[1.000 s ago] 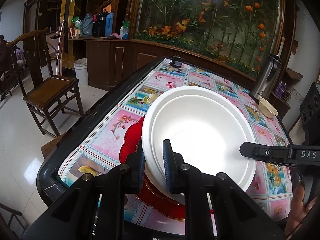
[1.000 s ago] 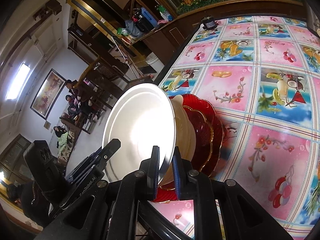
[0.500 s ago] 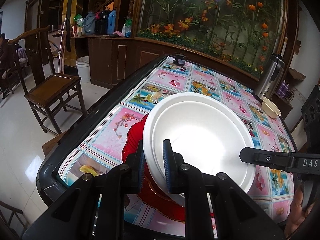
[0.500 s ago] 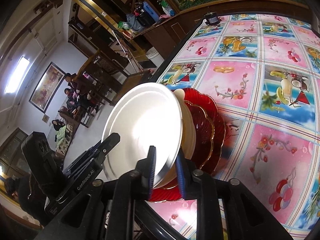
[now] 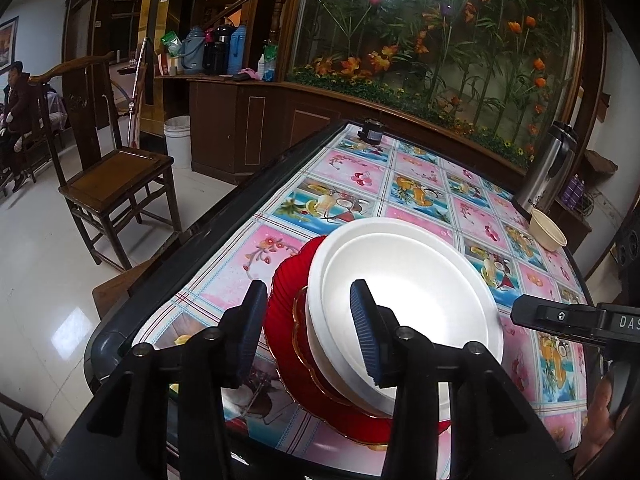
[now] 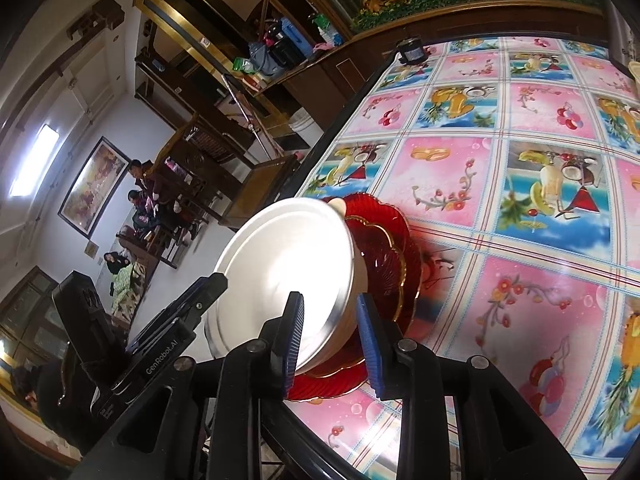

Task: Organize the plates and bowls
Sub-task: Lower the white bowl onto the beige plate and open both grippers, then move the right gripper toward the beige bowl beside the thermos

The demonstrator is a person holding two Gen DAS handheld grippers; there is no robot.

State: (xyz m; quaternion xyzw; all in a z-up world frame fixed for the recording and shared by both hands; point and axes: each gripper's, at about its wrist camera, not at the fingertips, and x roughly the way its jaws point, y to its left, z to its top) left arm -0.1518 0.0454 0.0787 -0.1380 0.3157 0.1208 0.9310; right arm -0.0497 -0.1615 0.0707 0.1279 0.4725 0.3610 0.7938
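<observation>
The white bowls are stacked on the red plates at lower centre (tabletop edge). Both tongs, left tongs and right tongs, have just been opened around the rim. One small bowl is left at right.

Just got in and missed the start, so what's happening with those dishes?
A person with a gripper in each hand has stacked the white bowl onto the red plates at the table's near end. The left gripper and right gripper straddle its rim; both sets of jaws have just been opening, releasing it. A small cream bowl sits apart, far side.
</observation>
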